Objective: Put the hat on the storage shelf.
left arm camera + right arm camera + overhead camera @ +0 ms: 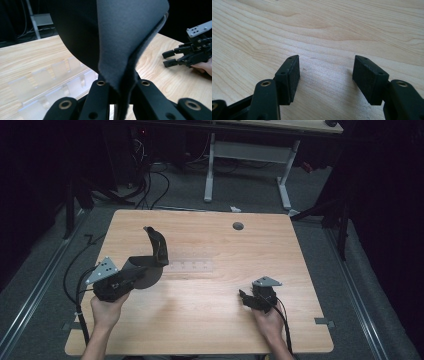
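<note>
Left hand-held gripper [131, 279] clamps dark grey curved felt piece [156, 251] | right hand-held gripper [246, 298] wide, holding nothing | clear plastic rack [189, 266] between them on wooden table [210, 320]

dark grey cloth [150, 262] | folded, lifted | table's left side

Dark cloth's [130, 37] top beyond the left gripper view's upper edge, clear rack [50, 82] on the bench partly behind it.
</note>
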Action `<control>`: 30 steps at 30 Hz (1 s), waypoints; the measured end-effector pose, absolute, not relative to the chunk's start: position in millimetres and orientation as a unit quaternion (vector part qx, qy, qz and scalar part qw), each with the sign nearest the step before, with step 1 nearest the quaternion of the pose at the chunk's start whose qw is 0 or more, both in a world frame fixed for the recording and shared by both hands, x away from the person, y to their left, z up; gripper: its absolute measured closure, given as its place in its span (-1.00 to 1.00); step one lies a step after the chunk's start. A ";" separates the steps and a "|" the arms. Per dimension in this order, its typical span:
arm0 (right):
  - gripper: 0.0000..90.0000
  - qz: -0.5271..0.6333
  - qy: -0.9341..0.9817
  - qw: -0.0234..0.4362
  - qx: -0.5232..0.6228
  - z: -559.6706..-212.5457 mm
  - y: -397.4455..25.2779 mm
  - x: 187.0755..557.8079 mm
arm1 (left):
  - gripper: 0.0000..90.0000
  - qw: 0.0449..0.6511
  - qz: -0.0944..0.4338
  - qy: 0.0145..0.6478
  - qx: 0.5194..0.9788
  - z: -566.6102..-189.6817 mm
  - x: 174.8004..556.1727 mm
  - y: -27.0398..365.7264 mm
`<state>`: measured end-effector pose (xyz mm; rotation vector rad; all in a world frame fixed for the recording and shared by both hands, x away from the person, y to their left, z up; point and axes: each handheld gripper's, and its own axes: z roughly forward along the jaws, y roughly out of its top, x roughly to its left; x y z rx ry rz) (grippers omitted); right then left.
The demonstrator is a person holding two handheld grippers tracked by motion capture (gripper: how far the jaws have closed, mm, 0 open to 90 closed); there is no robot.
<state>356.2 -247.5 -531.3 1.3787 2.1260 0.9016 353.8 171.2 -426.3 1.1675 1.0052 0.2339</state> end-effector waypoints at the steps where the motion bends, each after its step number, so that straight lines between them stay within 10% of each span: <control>1: -0.13 0.327 0.770 0.224 0.499 -531.3 -247.5 356.2 | 0.91 0.711 0.108 0.454 0.526 -425.8 354.5 172.4; 30: -0.14 0.327 0.771 0.224 0.498 -531.4 -247.6 356.3 | 0.91 0.707 0.179 0.493 0.475 -425.0 392.3 197.5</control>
